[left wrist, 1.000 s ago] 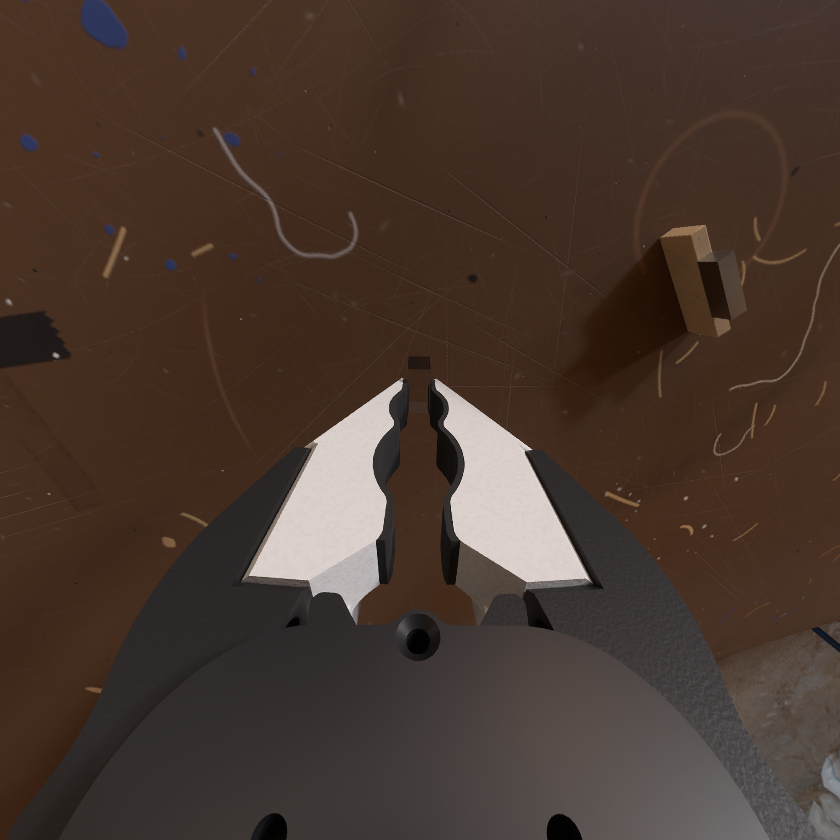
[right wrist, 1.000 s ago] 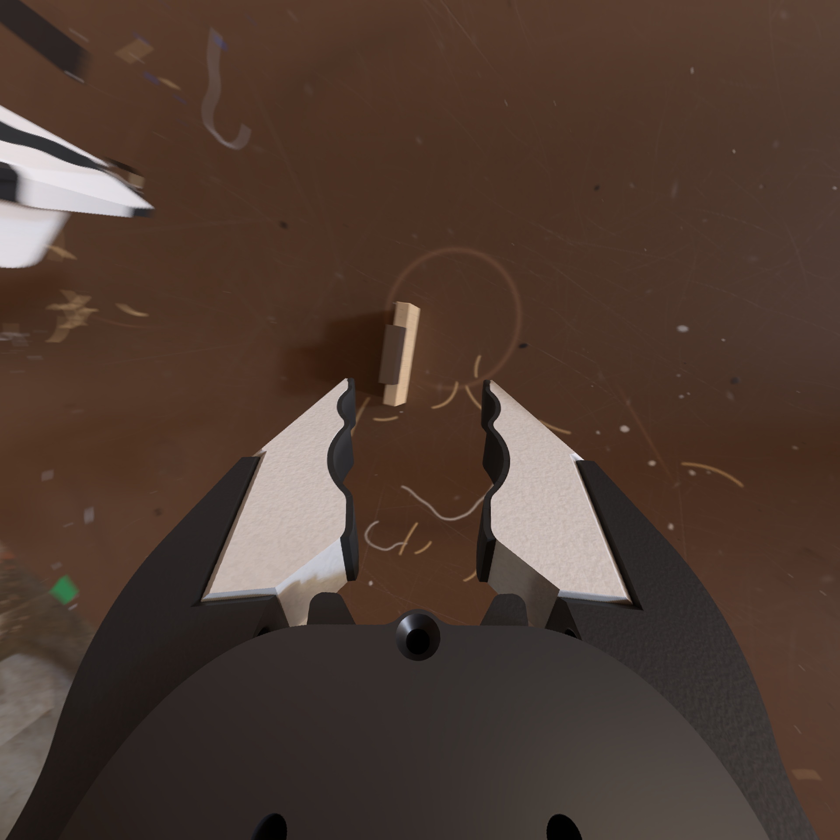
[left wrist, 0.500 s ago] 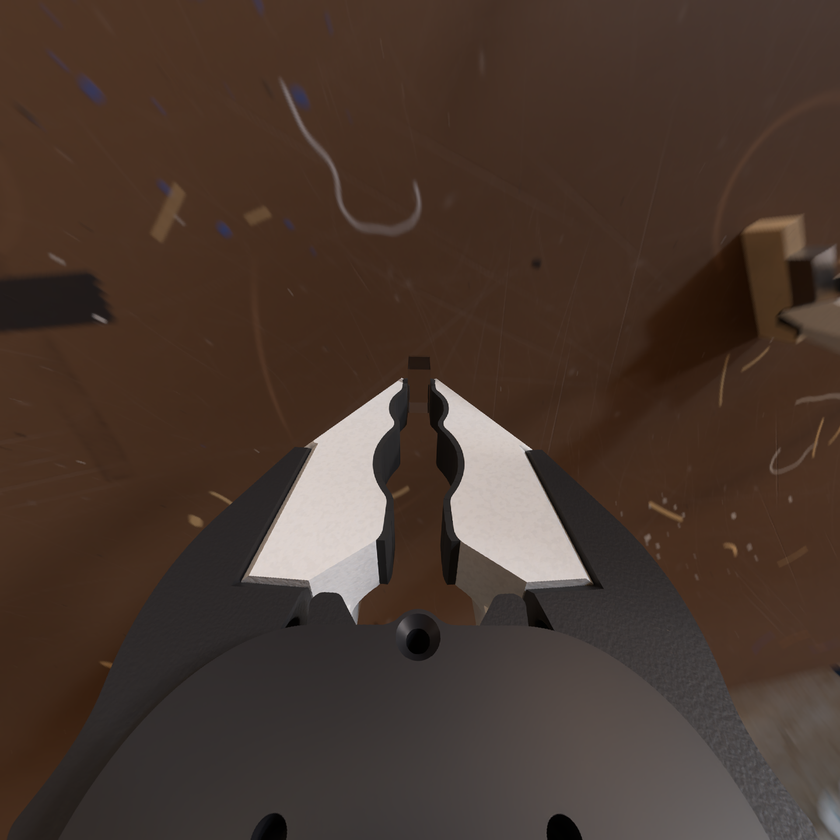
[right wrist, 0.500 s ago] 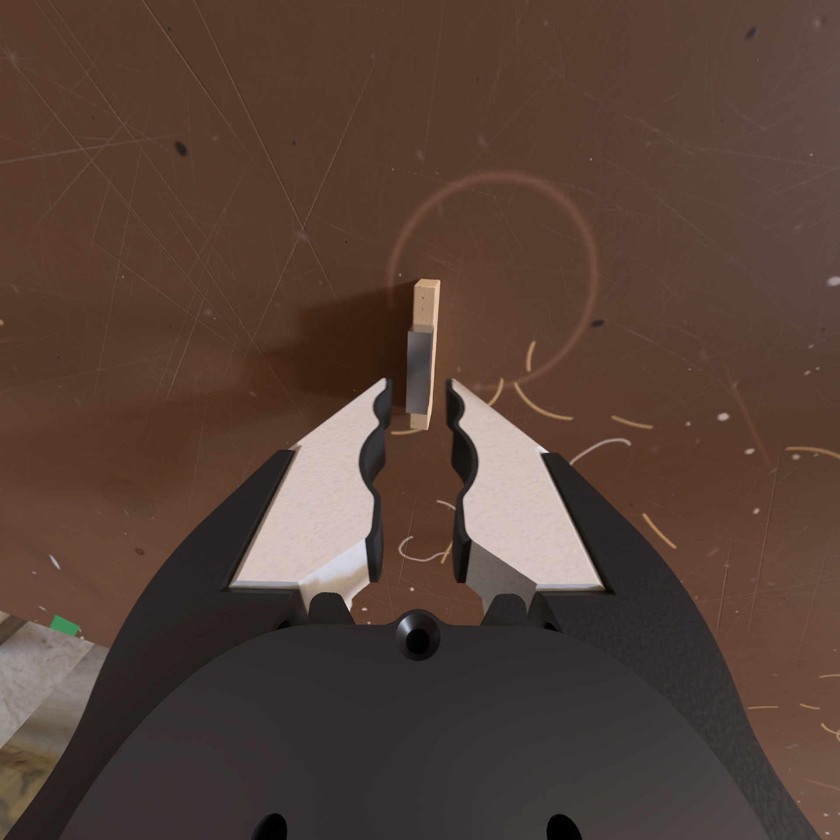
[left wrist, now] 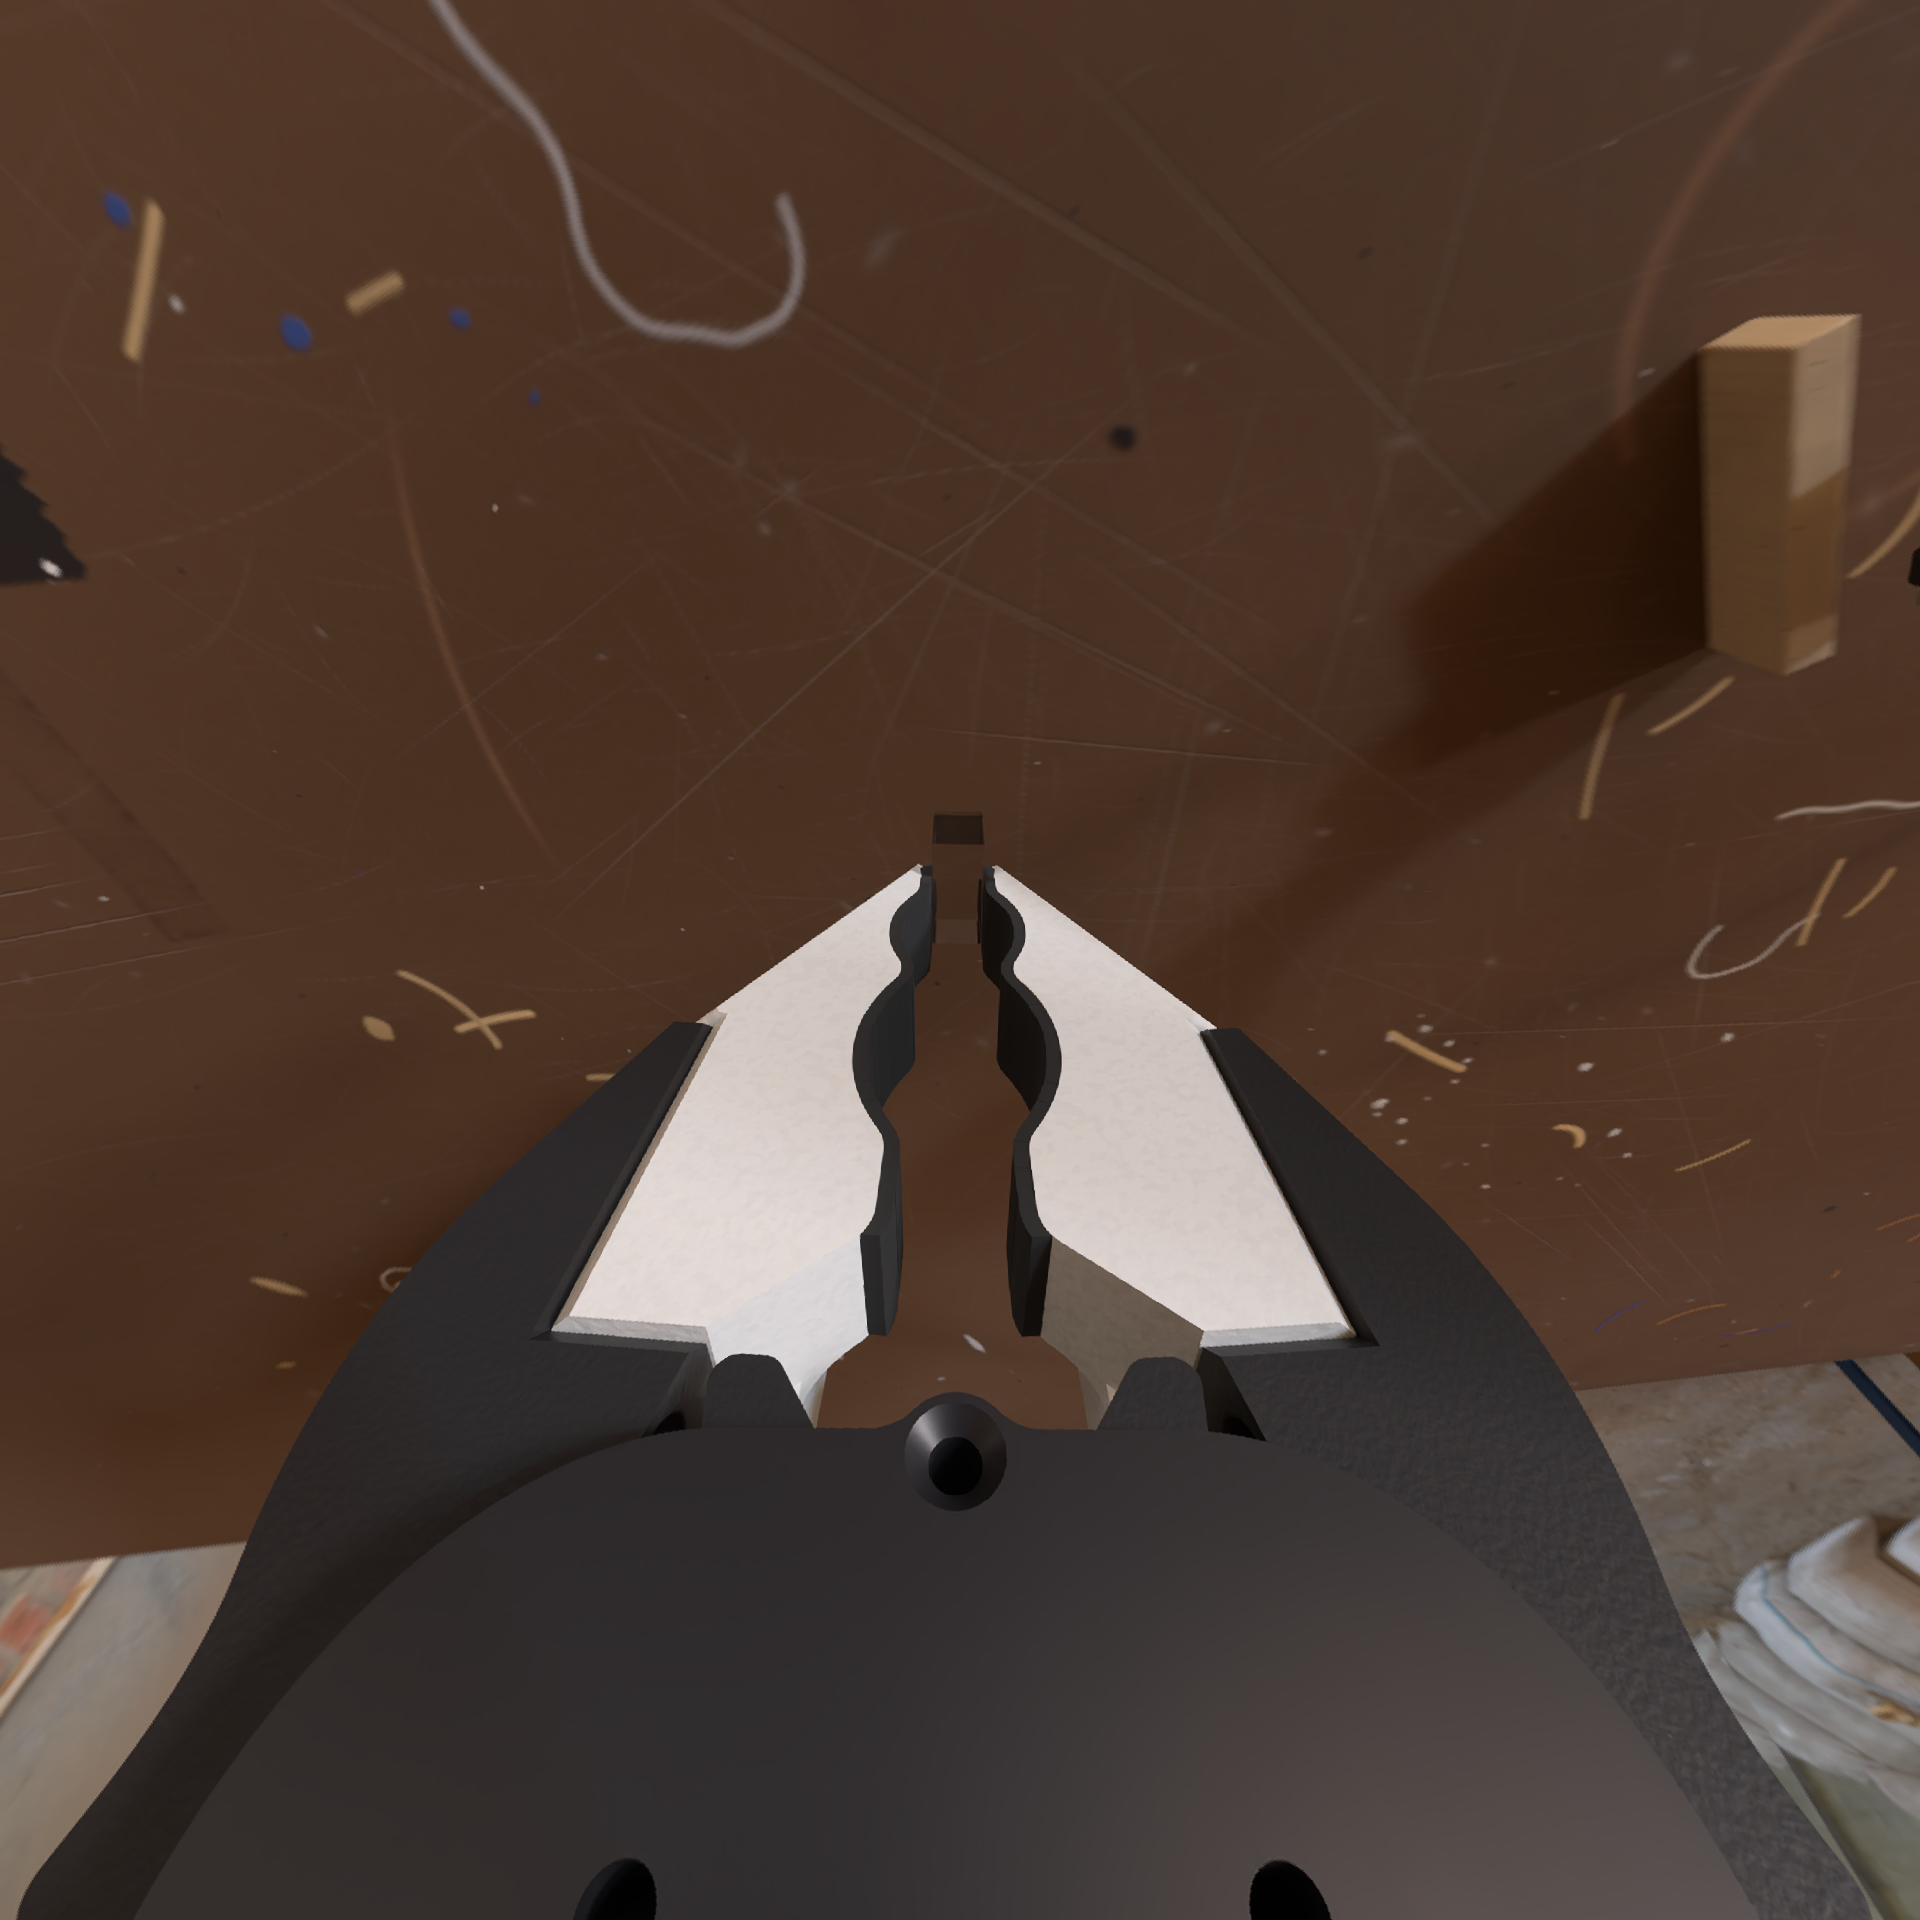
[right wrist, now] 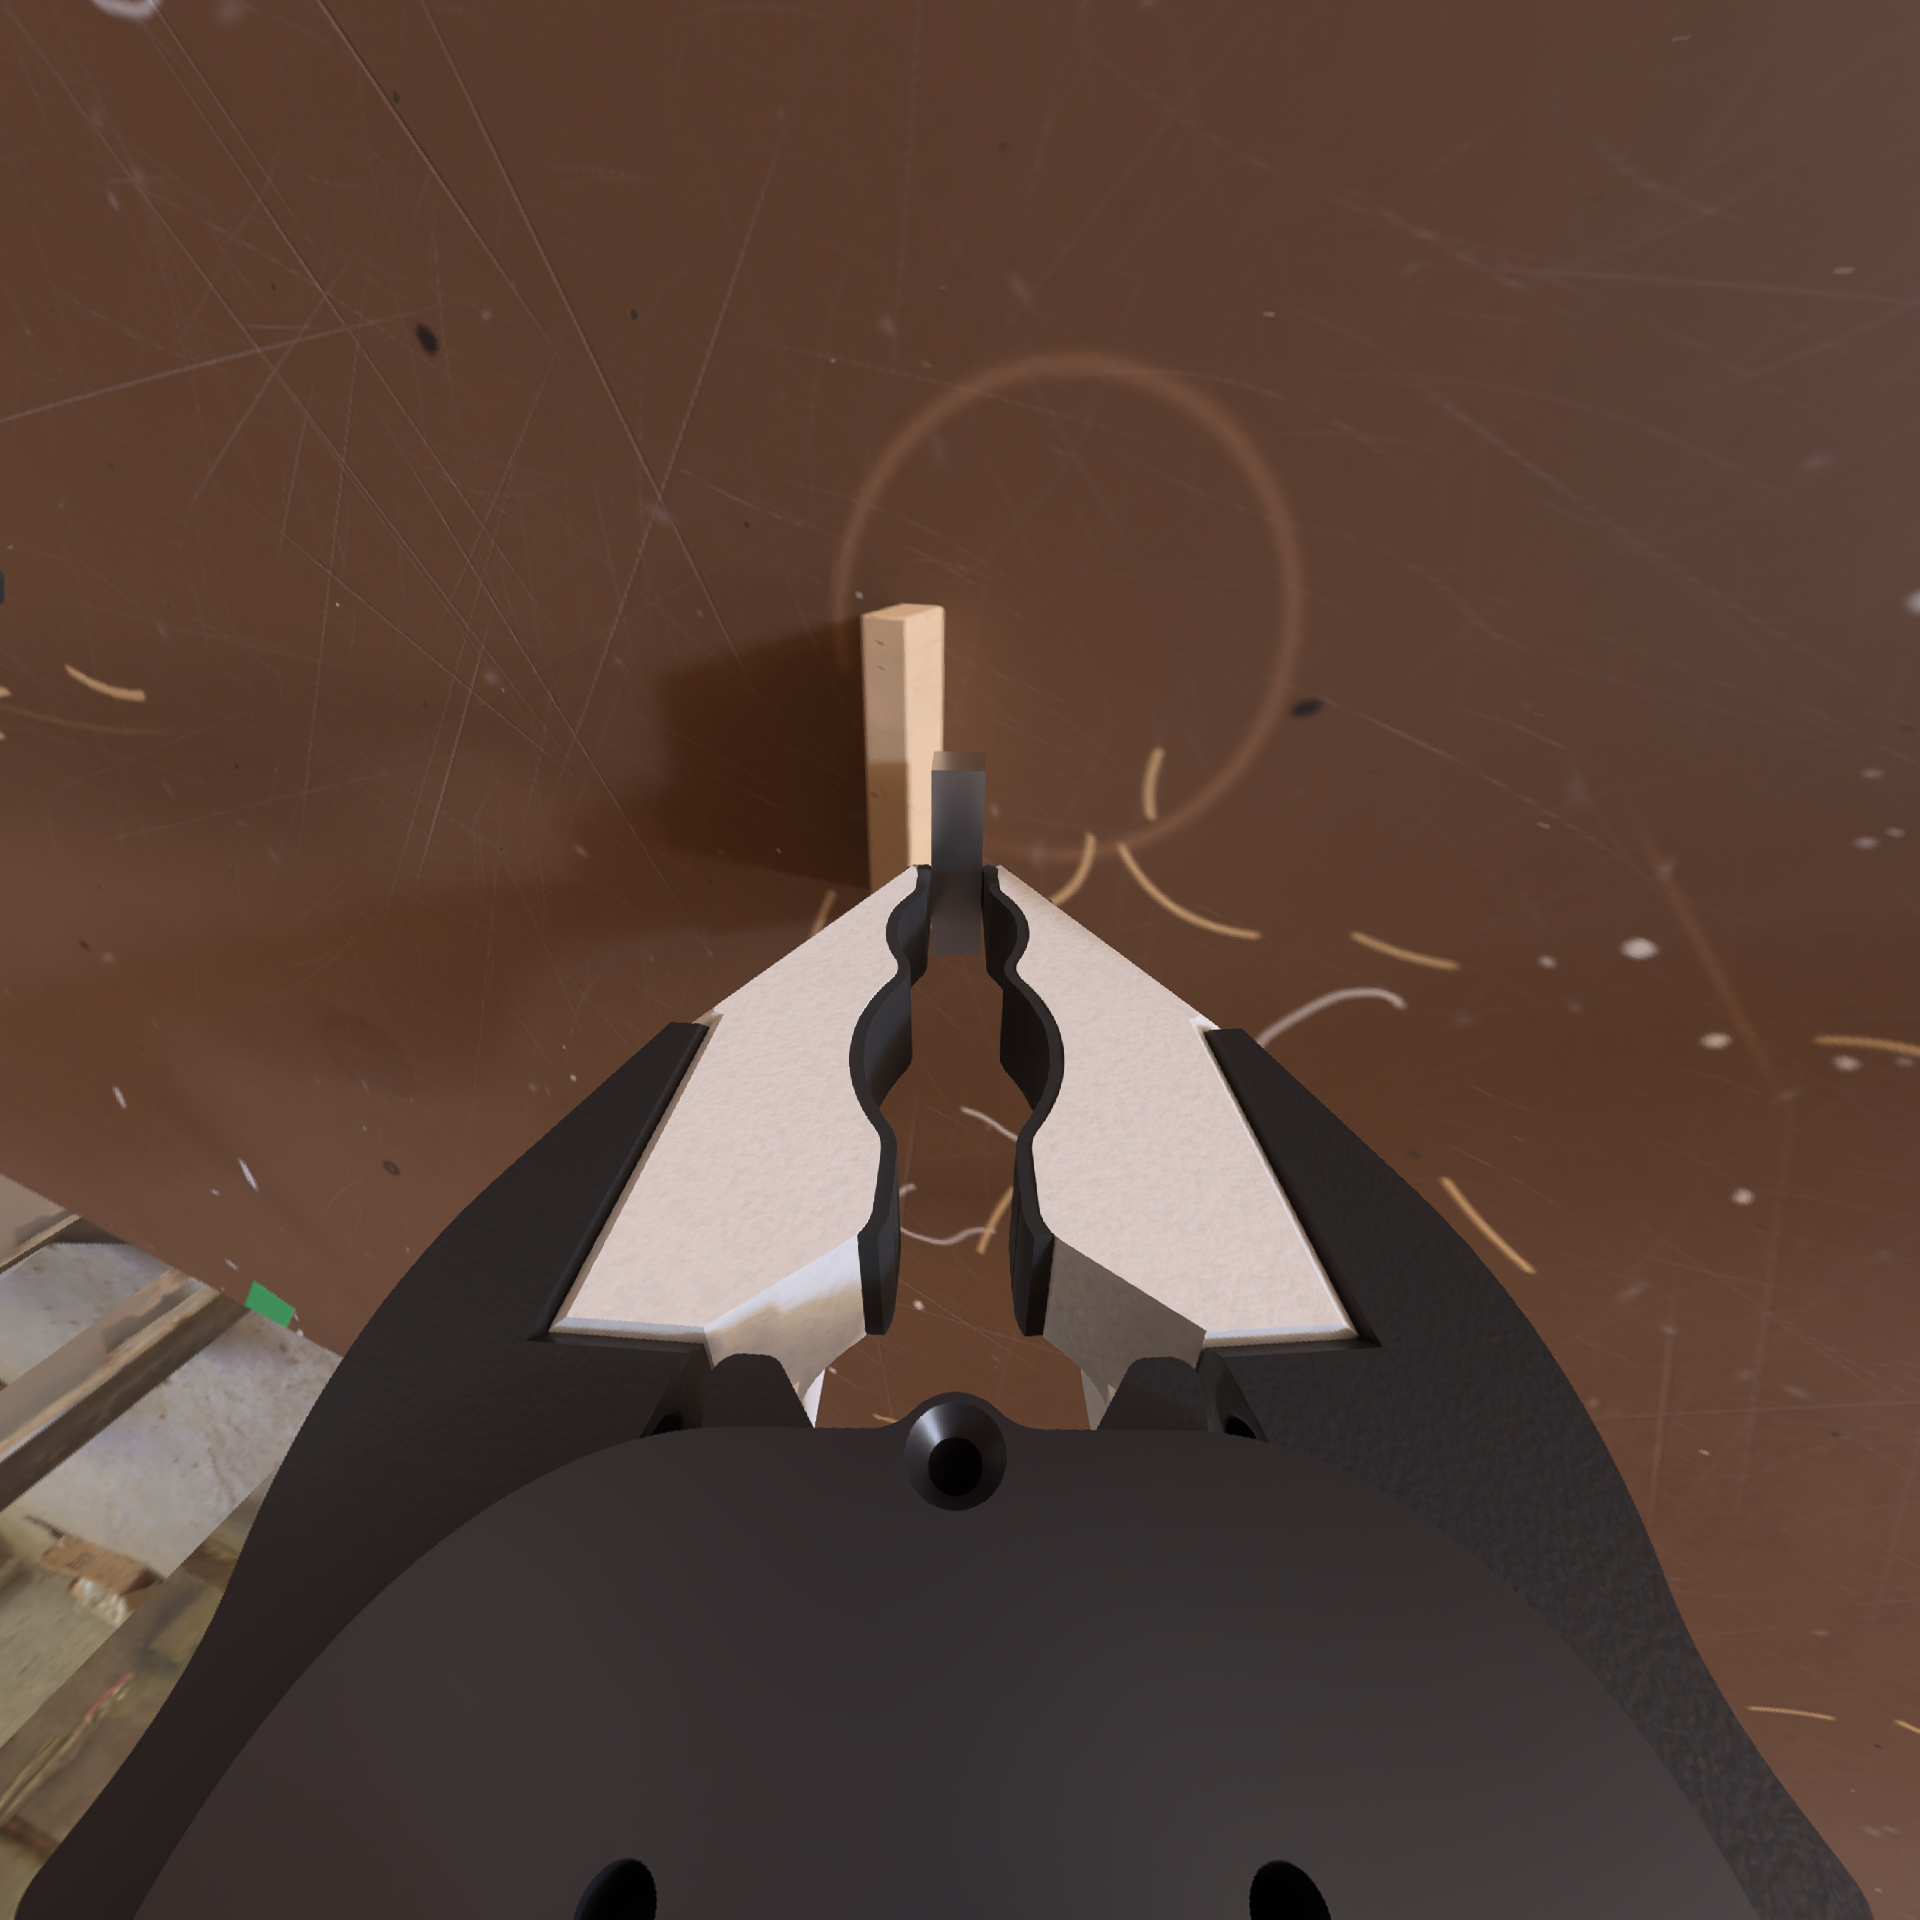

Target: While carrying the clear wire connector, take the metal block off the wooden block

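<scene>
My left gripper (left wrist: 956,878) is shut on the clear wire connector (left wrist: 957,868), a small see-through piece with a dark end poking past the fingertips, held above the brown table. The wooden block (left wrist: 1779,488) lies on the table at the right of the left wrist view, with nothing on it there. In the right wrist view my right gripper (right wrist: 956,878) is shut on the grey metal block (right wrist: 957,831), which sticks out past the fingertips. The wooden block (right wrist: 902,717) lies just left of and beyond the metal block, apart from it.
The brown tabletop (left wrist: 1039,571) is scratched, with paint flecks, a pale string (left wrist: 665,312) and a ring stain (right wrist: 1070,603). A black patch (left wrist: 26,530) sits at the far left. The table's near edge and the floor (right wrist: 125,1403) show low in both views.
My right gripper has closed on the metal block and taken it off the wooden block, which now stands bare. My left gripper has drifted with the connector still held.
</scene>
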You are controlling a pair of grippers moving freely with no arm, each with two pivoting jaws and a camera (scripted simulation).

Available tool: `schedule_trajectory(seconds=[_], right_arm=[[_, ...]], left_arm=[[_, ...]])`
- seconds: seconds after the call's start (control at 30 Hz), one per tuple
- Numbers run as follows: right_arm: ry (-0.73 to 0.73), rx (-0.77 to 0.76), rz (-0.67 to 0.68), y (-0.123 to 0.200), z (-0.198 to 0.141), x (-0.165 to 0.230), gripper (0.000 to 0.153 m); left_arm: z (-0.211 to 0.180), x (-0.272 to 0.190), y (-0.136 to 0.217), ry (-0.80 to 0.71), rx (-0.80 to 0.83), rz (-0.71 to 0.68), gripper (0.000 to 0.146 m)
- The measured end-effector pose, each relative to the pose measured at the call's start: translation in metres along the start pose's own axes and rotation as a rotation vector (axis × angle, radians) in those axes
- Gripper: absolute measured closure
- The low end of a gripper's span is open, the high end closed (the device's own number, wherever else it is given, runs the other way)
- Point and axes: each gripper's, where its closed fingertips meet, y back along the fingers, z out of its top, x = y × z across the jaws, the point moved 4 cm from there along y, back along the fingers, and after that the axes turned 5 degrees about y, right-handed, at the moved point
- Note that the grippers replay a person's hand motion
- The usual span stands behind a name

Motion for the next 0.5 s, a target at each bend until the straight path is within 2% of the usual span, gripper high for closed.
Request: schedule_trajectory(seconds=[0.1,0.23,0.37,0.5], right_arm=[[0.002,-0.034,0.006,0.020,-0.005,-0.017,0.144],[-0.018,-0.101,-0.023,0.069,-0.017,-0.055,0.144],[-0.066,-0.188,-0.072,0.128,-0.040,-0.106,0.144],[-0.133,-0.280,-0.123,0.188,-0.077,-0.166,0.144]], left_arm=[[0.008,-0.024,0.019,-0.017,-0.020,0.031,0.139],[0.025,-0.075,0.054,-0.068,-0.084,0.040,0.139],[0.044,-0.147,0.094,-0.145,-0.160,0.068,0.138],[0.062,-0.231,0.130,-0.241,-0.241,0.055,0.138]])
